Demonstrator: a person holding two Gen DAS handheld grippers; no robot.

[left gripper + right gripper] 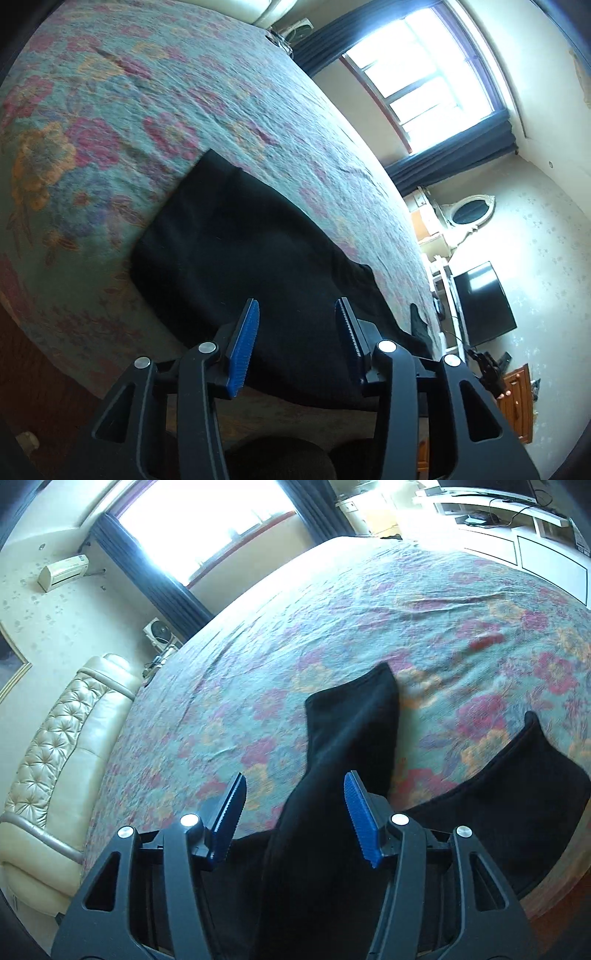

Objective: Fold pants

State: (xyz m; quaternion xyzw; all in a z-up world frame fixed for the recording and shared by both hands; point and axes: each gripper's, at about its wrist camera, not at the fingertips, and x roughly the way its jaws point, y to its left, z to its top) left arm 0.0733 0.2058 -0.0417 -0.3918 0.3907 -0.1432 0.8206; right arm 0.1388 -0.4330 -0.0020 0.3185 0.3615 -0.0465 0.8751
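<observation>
Black pants lie on the flowered bedspread near the bed's front edge. In the left wrist view my left gripper hovers over the cloth with its blue pads apart and nothing pinched between them. In the right wrist view one black pant leg stretches away across the bedspread, and another black part lies to the right. My right gripper stands open above that leg; the cloth shows between the pads, but they do not press on it.
A cream tufted headboard borders the bed on the left of the right wrist view. A bright window with dark curtains, a black television and white shelving stand beyond the bed. The dark floor lies below the bed's edge.
</observation>
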